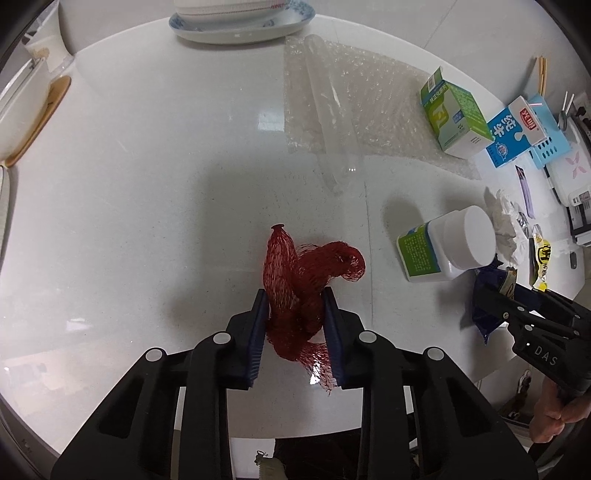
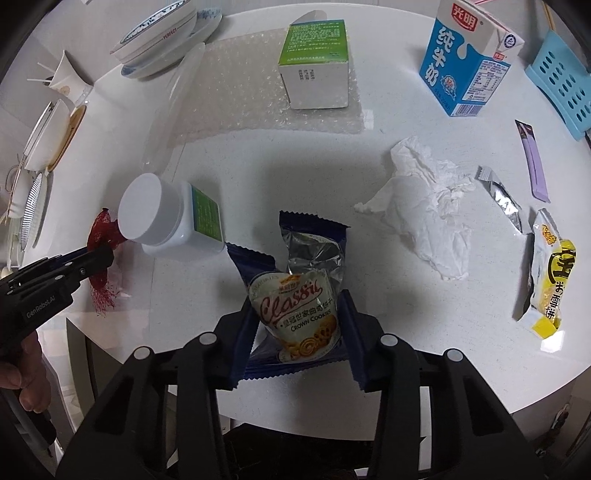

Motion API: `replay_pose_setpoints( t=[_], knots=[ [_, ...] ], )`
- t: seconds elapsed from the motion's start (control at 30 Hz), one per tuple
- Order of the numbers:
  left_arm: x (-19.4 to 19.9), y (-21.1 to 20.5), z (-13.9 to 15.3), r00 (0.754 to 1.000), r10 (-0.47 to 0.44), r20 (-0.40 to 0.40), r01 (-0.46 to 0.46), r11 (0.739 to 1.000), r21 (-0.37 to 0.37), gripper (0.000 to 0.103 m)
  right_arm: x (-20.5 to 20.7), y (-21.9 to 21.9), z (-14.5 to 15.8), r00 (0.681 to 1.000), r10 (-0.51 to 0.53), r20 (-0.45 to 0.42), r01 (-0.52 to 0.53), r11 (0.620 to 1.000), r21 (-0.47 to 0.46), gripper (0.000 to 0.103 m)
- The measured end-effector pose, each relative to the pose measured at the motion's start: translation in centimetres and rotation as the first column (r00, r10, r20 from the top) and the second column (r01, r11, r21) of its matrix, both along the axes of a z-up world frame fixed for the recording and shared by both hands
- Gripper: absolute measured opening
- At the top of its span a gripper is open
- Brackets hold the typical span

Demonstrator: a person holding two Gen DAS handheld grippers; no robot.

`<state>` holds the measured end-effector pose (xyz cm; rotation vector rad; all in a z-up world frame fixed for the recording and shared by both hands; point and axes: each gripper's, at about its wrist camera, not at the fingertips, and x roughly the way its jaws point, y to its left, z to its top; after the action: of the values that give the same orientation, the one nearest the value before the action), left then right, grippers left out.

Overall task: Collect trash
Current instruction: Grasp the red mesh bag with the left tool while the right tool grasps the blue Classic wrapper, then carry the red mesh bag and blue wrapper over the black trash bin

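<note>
A crumpled red mesh net [image 1: 314,266] lies on the white table [image 1: 147,184], and my left gripper [image 1: 294,295] is shut on its near end, blue pads pressing both sides. The right wrist view shows the same net [image 2: 101,230] and gripper [image 2: 99,258] at far left. My right gripper [image 2: 297,299] is shut on a torn dark-blue cookie wrapper [image 2: 295,306] with a silver lining, near the table's front edge. The left wrist view shows that gripper [image 1: 487,291] and wrapper [image 1: 484,317] at the right.
A white pill bottle [image 2: 166,218] lies on its side between the grippers. Behind are bubble wrap [image 2: 236,96], a green box [image 2: 314,62] and a milk carton [image 2: 469,55]. A tissue [image 2: 428,206], silver wrapper [image 2: 502,199], yellow snack wrapper [image 2: 550,273] and purple sachet [image 2: 533,162] lie right. Stacked plates [image 1: 240,18] stand at the back.
</note>
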<state>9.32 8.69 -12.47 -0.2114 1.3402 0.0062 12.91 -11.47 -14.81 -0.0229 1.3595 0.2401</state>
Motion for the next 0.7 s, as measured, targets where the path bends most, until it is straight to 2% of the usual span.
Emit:
replay_pose_setpoints(
  t=[0.47, 0.7],
  knots=[
    [-2.5, -2.4, 3.5, 0.999, 0.014, 0.051, -0.014, 1.0, 0.0, 0.027, -2.2, -4.7, 4.0, 0.998, -0.02, 0.055, 0.017, 0.999, 0.047, 0.039],
    [-3.9, -3.8, 5.1, 0.997, 0.034, 0.07, -0.033, 0.999, -0.015, 0.027, -2.6, -6.8, 6.8, 0.995, 0.039, 0.09, -0.042, 0.999, 0.031, 0.039]
  ],
)
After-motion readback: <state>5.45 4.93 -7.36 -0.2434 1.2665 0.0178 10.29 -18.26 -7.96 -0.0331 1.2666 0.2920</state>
